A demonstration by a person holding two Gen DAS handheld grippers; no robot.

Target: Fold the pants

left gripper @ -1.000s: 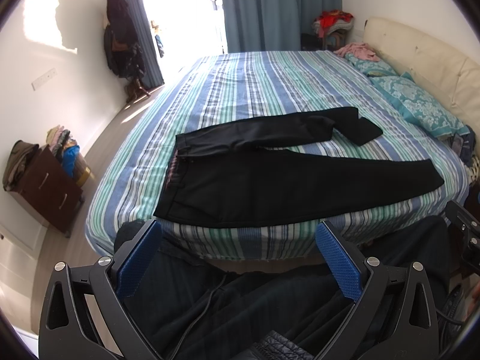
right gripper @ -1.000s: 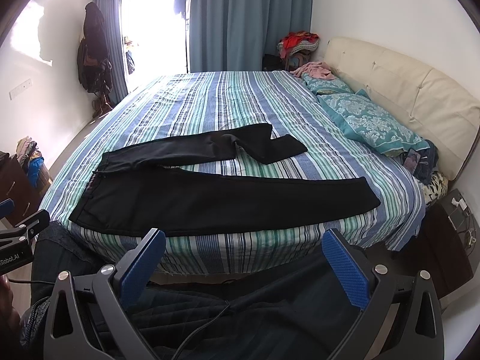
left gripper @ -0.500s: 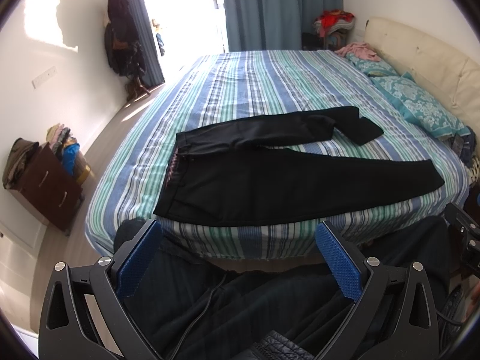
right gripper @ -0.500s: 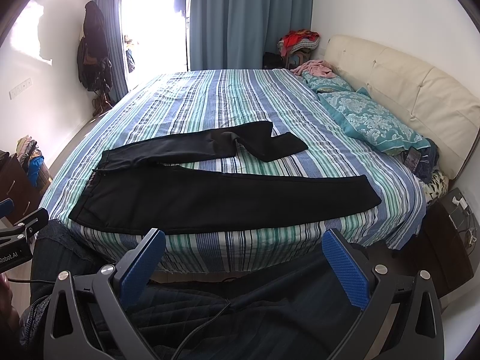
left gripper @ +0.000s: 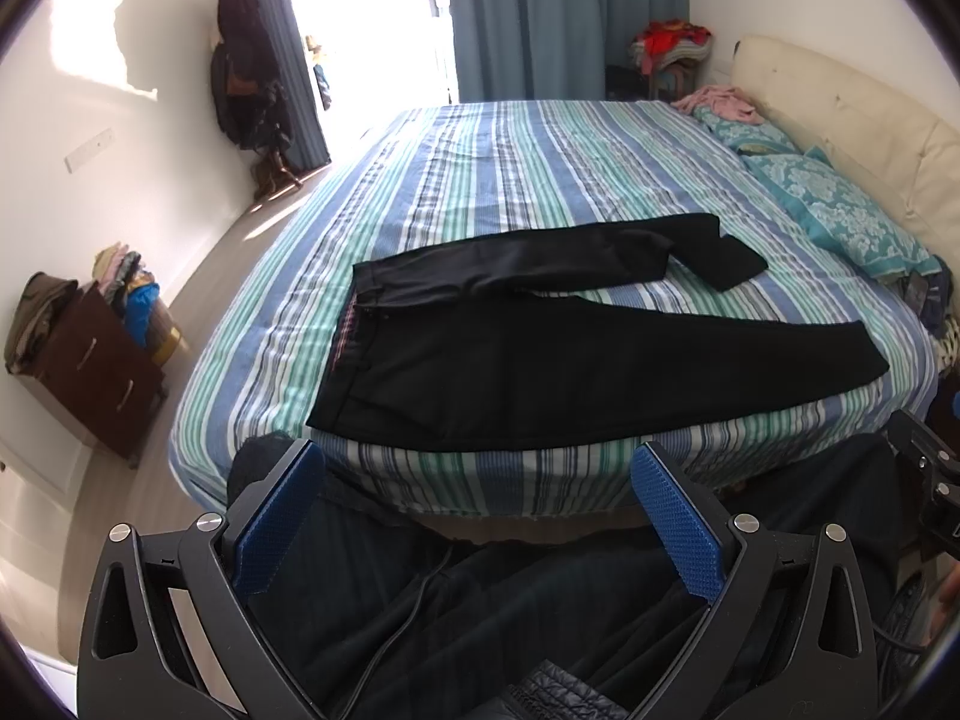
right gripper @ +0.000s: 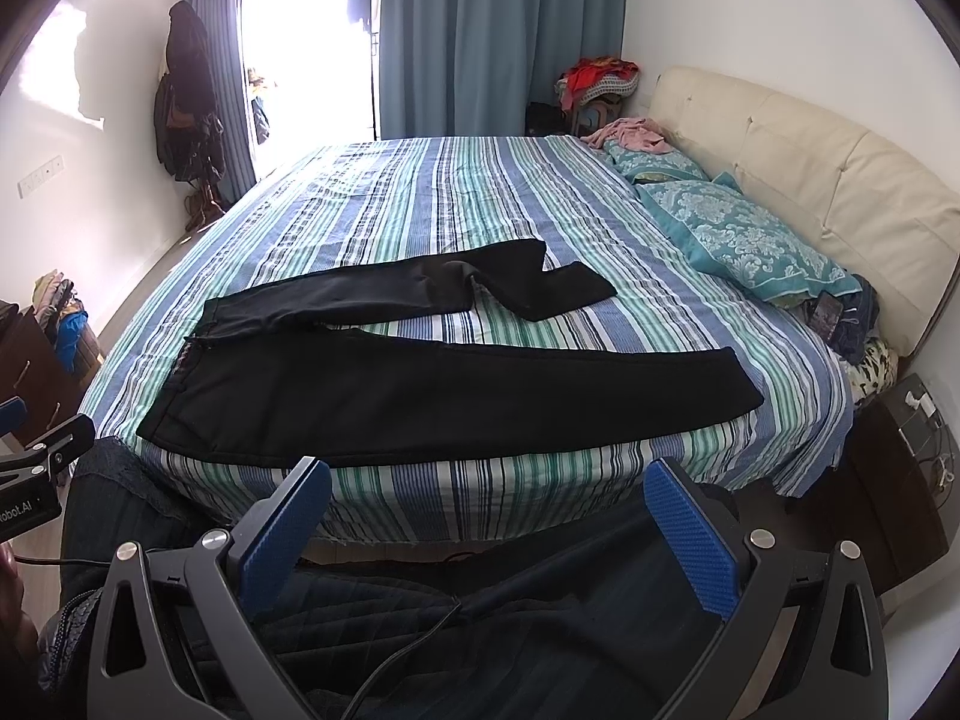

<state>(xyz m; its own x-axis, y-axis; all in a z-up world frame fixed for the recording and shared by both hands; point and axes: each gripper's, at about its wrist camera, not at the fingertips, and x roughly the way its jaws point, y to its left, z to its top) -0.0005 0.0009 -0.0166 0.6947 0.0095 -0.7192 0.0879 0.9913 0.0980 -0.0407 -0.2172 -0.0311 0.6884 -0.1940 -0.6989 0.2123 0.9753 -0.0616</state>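
Black pants [left gripper: 540, 372] lie spread on the striped bed [left gripper: 540, 168], waistband to the left, legs to the right. The near leg lies straight along the bed's front edge. The far leg is bent, its cuff folded back toward me [right gripper: 558, 291]. The pants also show in the right wrist view [right gripper: 420, 396]. My left gripper [left gripper: 477, 474] is open and empty, held off the bed in front of the waist end. My right gripper [right gripper: 489, 486] is open and empty, in front of the near leg's middle.
Teal pillows [right gripper: 750, 240] and a cream headboard [right gripper: 840, 180] are at the right. A dark drawer unit [left gripper: 90, 360] with clothes stands left of the bed. A dark nightstand [right gripper: 900, 468] stands at the bed's right corner. My dark-clad legs fill the foreground.
Both grippers have shifted very slightly; the view of the bed drifts a little. The pants have not moved and both grippers stay open.
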